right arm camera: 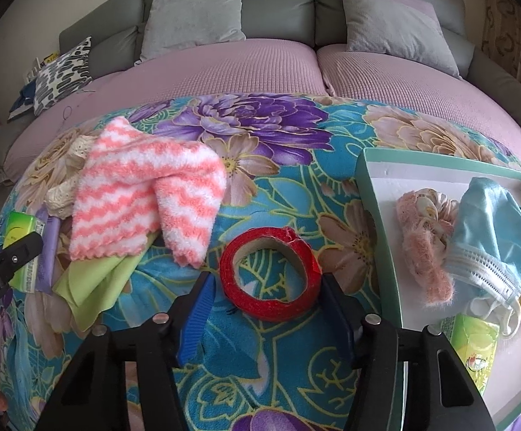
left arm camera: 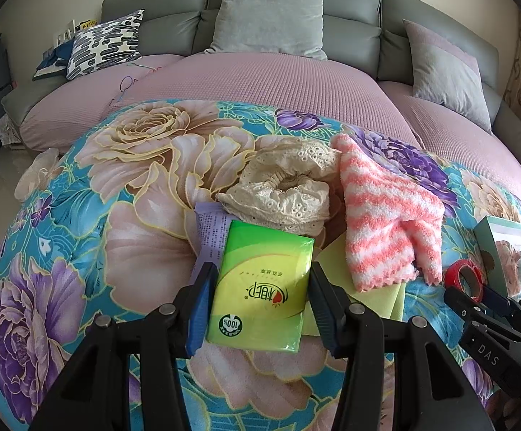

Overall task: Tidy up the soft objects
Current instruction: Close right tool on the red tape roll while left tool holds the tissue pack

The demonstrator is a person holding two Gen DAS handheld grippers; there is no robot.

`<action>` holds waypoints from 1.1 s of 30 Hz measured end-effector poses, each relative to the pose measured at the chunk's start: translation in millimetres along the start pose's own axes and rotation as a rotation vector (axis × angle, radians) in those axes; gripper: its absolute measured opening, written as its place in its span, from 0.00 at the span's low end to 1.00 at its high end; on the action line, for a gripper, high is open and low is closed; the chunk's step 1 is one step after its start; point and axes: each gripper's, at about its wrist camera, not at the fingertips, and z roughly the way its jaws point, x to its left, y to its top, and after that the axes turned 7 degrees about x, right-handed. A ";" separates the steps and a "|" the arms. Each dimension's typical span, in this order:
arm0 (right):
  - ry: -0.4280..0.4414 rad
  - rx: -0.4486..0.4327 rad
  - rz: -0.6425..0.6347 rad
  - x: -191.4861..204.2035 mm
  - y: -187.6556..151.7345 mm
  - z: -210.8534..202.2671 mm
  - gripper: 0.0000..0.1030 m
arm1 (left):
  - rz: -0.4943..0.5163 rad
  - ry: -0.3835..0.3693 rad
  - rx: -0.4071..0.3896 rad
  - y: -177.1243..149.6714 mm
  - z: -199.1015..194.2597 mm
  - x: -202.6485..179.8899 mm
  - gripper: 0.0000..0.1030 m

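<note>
On the floral blue fleece blanket [left arm camera: 80, 215], spread in front of the grey sofa [left arm camera: 174, 25]: soft items in a loose heap on one side, collecting tray on the other.

**Left gripper [left arm camera: 263, 269]**
- Clamped on the flat green plastic-wrapped tissue pack [left arm camera: 264, 287], one blue pad on each long edge.
- Grip across the narrow width: probably chosen because the jaws span that dimension and the soft pack bends less there.
- Long axis of the pack in line with the fingers, pointing away toward the sofa; "100%" mark at the near end, print upside down in the left wrist view.
- Pack just in front of the cream lace fabric piece [left arm camera: 285, 194] and beside the pink-and-white striped fluffy towel [right arm camera: 134, 194].

**Right gripper [right arm camera: 267, 280]**
- Jaws apart, straddling the red glitter tape roll [right arm camera: 271, 309].
- Right pad against the roll; thin strip of blanket visible at the left pad, so no clamp yet.
- Roll flat on the blanket, hole facing up, no long axis.

**Destination**
- Shallow green-rimmed white cardboard tray [right arm camera: 378, 222], near the roll on its right in the right wrist view.
- Already inside: pink scrunchie [right arm camera: 425, 237], light blue face mask [right arm camera: 490, 237], second green tissue pack [right arm camera: 475, 344].
- Judged purpose: grouping sorted items in one container.
</note>
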 end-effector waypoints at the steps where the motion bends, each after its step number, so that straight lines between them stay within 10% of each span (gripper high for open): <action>1: 0.000 0.001 0.001 -0.4 0.0 0.6 0.59 | 0.000 0.000 -0.001 -0.2 -0.5 -0.3 0.51; 33: -0.027 -0.113 0.059 -45.3 -13.0 -76.8 0.55 | 0.135 -0.053 -0.114 5.0 -49.9 -72.0 0.51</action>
